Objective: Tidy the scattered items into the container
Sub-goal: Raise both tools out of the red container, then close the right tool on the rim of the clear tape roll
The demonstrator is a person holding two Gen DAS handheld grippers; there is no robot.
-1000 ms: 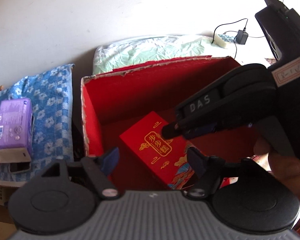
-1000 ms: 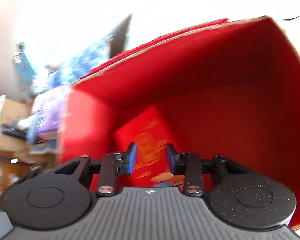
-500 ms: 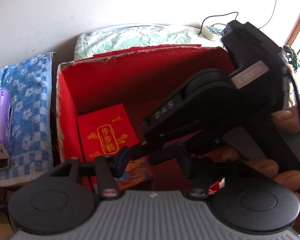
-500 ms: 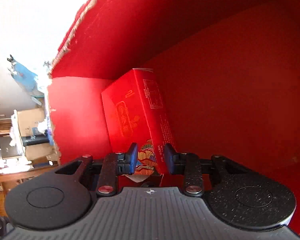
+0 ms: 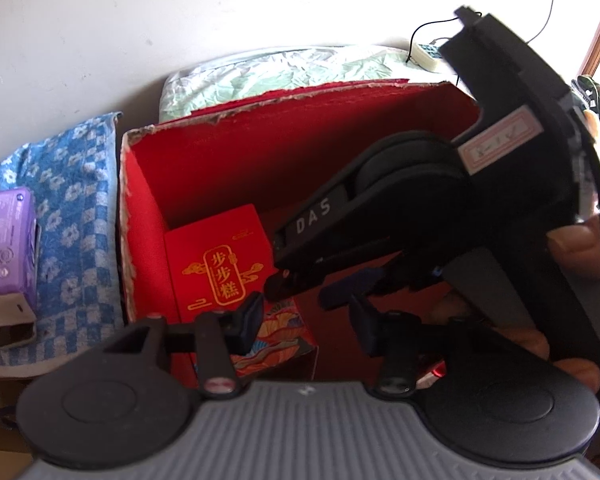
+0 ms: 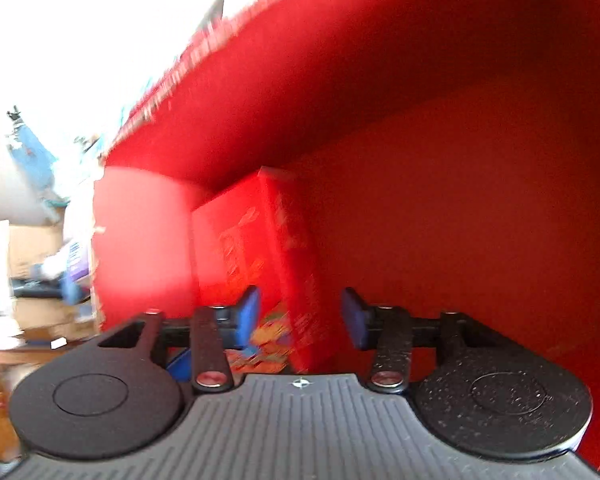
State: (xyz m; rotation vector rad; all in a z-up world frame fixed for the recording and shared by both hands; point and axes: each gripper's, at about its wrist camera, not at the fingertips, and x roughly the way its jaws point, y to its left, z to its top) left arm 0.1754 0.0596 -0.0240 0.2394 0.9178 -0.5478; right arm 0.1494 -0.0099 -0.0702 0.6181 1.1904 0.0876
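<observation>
Starting at the far left of the left wrist view, we see a purple packet [image 5: 4, 248] lying on a blue checked cloth [image 5: 72, 208], outside the container and just beside its left wall. Next comes the red box [image 5: 260, 152], an open carton with a frayed pale rim and red lining, with a green-patterned bedcover [image 5: 284, 72] behind it. Inside, a red gift carton [image 5: 224, 264] with gold characters lies in the box's left part, close to the left wall and reaching toward the back corner. Our left gripper [image 5: 304, 320] hangs over the near edge of the box with its fingers spread apart and nothing between them. Further right, our right gripper [image 5: 304, 292] reaches down into the box from the right side, its black body marked DAS, its tips just beside the gift carton's right edge; we cannot tell from here whether they touch it. A white power strip [image 5: 428, 56] sits beyond the box's far right corner.

In the blurred right wrist view, the right gripper [image 6: 300, 316] has its blue fingers [image 6: 248, 316] spread wide. The gift carton [image 6: 268, 256] lies just ahead of them and free of both, against the left wall of the red box [image 6: 440, 80].
</observation>
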